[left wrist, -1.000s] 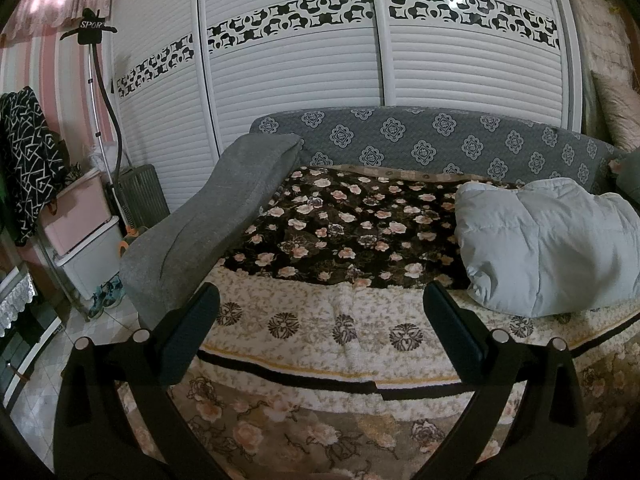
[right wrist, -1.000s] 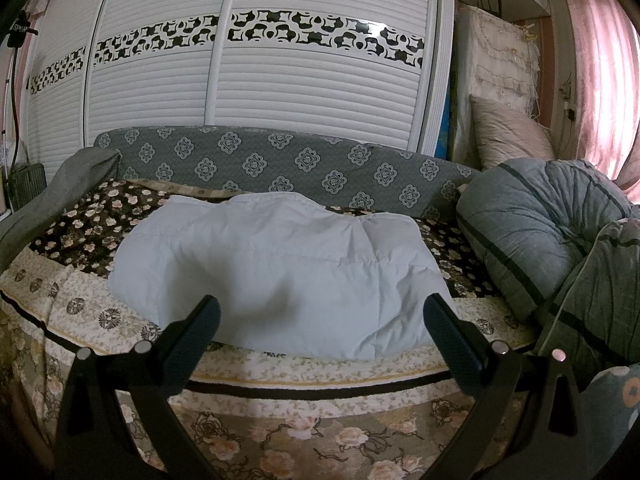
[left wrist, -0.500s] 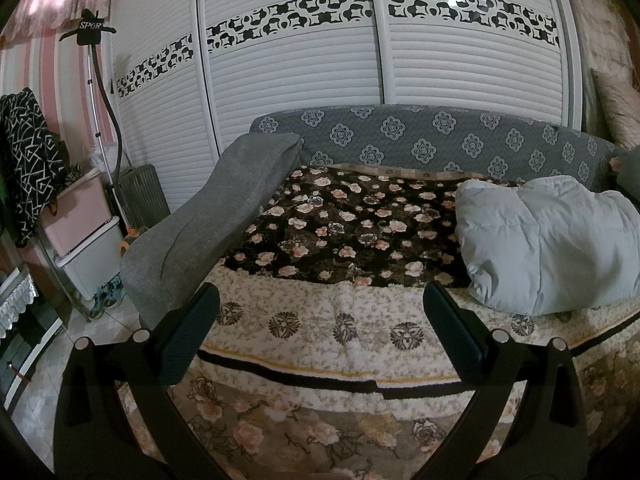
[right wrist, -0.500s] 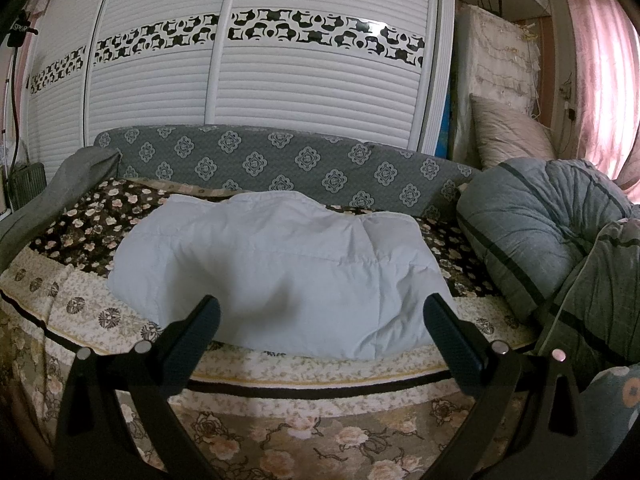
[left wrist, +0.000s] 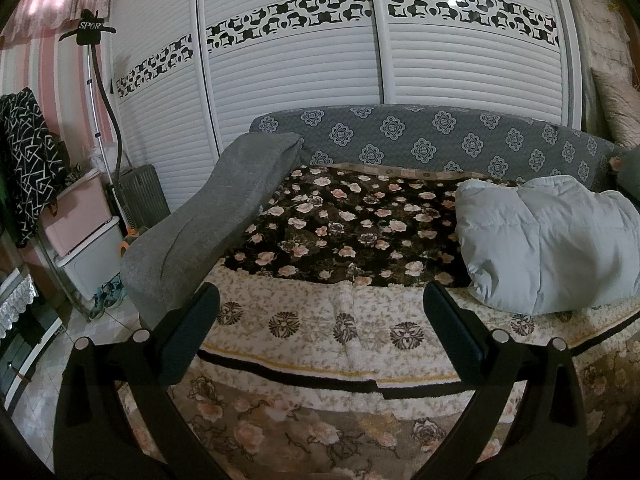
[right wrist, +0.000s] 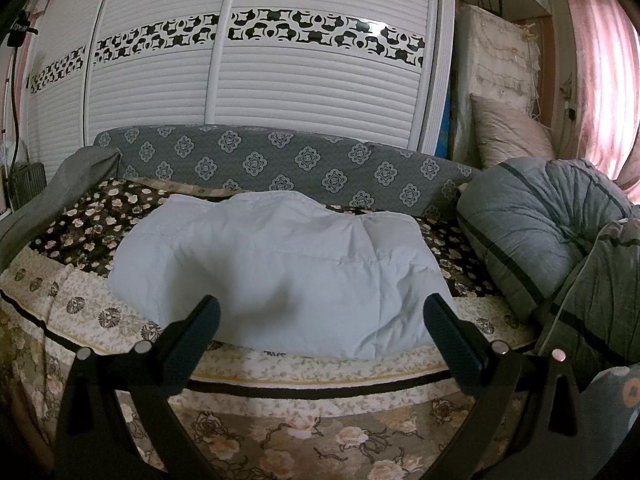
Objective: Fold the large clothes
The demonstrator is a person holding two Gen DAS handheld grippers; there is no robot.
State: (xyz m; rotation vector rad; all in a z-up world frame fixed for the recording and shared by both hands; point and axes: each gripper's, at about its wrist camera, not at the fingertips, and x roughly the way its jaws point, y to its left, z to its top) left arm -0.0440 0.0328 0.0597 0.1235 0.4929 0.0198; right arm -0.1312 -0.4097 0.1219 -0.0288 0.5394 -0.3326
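Sofa bed [left wrist: 400, 136], floral blanket [left wrist: 344, 228] spread, pale puffy garment [right wrist: 280, 276] lying on it

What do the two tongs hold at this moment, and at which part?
Nothing is held. The left tongs and the right tongs are both open and empty. The pale padded jacket lies untouched on the bed.

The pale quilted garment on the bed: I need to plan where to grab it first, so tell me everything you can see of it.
The pale quilted garment is a puffy, light grey-blue padded piece with stitched seams, lying in a rumpled heap, not spread flat. It rests on the floral blanket, its near edge over the cream patterned border. No sleeves, collar or zip can be made out. The left gripper and right gripper are both open and short of it; nothing else touches it.
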